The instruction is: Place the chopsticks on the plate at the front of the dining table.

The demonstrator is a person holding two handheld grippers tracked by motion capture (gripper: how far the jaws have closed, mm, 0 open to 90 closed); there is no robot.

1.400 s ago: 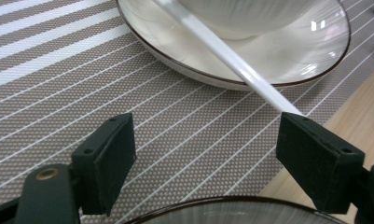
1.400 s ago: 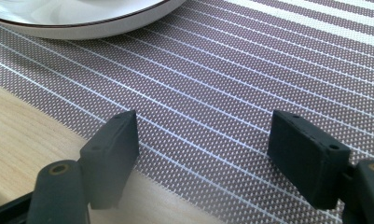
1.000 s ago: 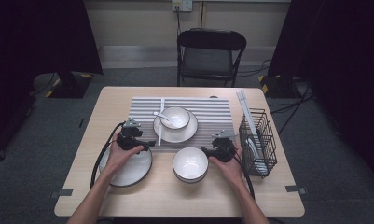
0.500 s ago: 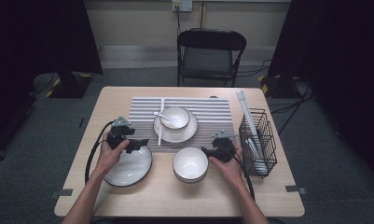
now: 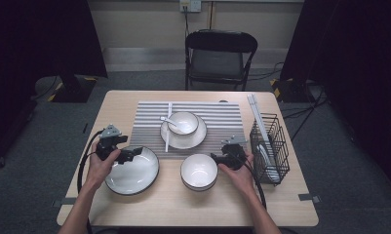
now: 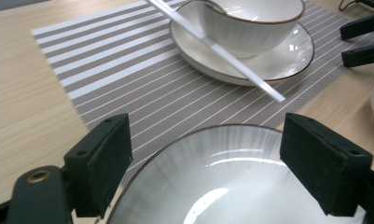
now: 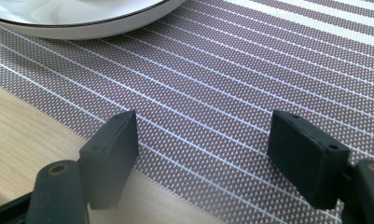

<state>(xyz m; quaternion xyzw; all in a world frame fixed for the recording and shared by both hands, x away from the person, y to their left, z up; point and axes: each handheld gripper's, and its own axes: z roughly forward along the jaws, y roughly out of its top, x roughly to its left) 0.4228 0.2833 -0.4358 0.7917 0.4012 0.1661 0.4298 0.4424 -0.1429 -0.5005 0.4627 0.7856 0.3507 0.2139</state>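
**Both grippers spread over the bench, plate under the left one**

The left gripper (image 5: 134,152) is held in the person's left hand (image 5: 101,165) at the left side of the bench (image 5: 149,214). Its jaws stand wide apart — nothing is pinched between them. In the left gripper view the near rim of the plate (image 6: 231,177) lies between and just below the two jaws, the left jaw over the edge of the striped mat (image 6: 128,88) and the right jaw over the plate's right side. I cannot tell whether either jaw touches the rim. Ahead of the jaws, on the mat, sits a saucer (image 6: 273,63) with a small bowl (image 6: 254,18) on it; a white chopstick (image 6: 222,49) leans across the saucer's rim, its tip pointing toward the right jaw. From above, a spoon (image 5: 171,123) rests in that small bowl.

To the right of the plate, between the two grippers, stands a deeper bowl (image 5: 199,171) on the bare bench.

The right gripper (image 5: 216,158), in the person's right hand (image 5: 237,173), lies just beside that bowl's right rim, with a wire rack (image 5: 271,146) on the far side of the hand. Its jaws are spread as well — empty. In the right gripper view they hover low over the mat's near edge, the left jaw above the line where mat meets bench, and the saucer's rim (image 7: 82,23) lies well ahead of the left jaw.
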